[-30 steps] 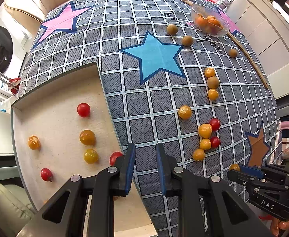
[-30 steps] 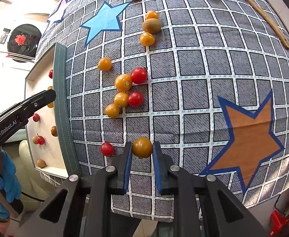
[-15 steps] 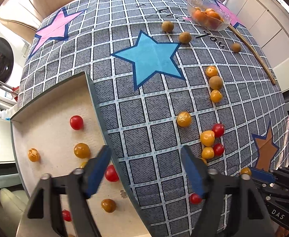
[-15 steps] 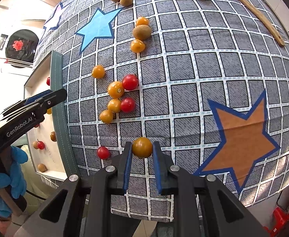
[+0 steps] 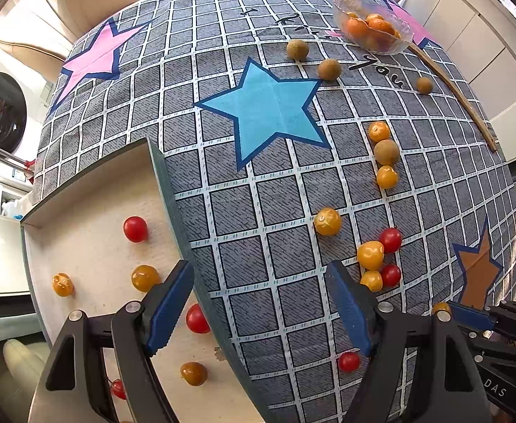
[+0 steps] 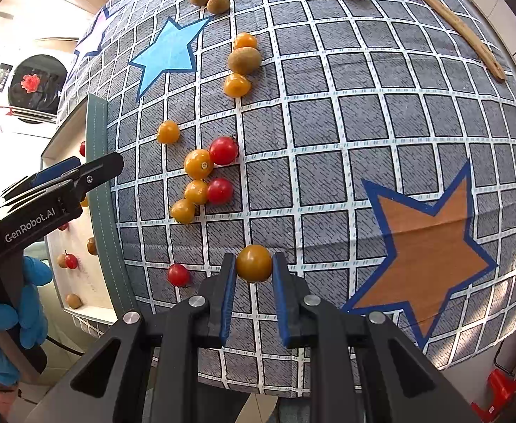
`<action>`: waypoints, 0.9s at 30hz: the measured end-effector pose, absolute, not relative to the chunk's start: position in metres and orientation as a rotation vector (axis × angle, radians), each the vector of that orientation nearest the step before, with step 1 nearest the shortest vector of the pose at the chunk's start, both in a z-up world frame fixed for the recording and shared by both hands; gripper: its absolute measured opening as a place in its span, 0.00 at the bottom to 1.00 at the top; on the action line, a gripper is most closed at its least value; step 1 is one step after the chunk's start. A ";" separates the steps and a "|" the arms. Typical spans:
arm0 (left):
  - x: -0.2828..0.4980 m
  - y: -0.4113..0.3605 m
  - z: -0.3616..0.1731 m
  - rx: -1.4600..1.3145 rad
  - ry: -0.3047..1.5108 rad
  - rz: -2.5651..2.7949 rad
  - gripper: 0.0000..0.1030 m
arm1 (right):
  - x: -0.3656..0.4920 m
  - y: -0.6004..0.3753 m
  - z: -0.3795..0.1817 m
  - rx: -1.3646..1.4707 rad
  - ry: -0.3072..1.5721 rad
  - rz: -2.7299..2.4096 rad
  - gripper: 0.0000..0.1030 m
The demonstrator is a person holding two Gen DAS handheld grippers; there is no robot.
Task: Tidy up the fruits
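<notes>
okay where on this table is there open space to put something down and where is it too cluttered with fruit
Free: the cloth around the orange star, right of the held yellow tomato, and the stretch between the blue star and the tray. Crowded: the tomato cluster by the tray's edge, and the far side near the glass bowl.

6 red tomatoes (image 5: 135, 229), 11 yellow tomatoes (image 5: 327, 221), 4 kiwis (image 5: 386, 151), 1 bowl (image 5: 399, 33).
</notes>
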State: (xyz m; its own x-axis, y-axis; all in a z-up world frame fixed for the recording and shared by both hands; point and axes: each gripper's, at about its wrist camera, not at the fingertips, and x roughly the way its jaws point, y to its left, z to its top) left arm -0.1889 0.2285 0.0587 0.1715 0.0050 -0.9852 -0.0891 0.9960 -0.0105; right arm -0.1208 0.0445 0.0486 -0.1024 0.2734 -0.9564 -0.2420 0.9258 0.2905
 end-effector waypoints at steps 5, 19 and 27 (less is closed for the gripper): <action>-0.196 0.239 0.060 -0.094 1.402 0.088 0.76 | -0.120 0.061 0.033 -0.031 1.646 0.440 0.22; -0.229 0.287 0.075 -0.175 1.372 0.198 0.80 | -0.120 0.118 0.043 -0.168 1.628 0.493 0.78; -0.269 0.329 0.079 -0.245 1.396 0.329 0.81 | -0.134 0.191 0.070 -0.279 1.565 0.621 0.79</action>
State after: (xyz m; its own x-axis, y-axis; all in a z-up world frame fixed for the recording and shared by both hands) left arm -0.2689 0.3286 0.0786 0.1403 0.0815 -0.9867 -0.3676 0.9297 0.0245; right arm -0.1343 0.1912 0.0701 -0.1051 0.1902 -0.9761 -0.5306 0.8194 0.2168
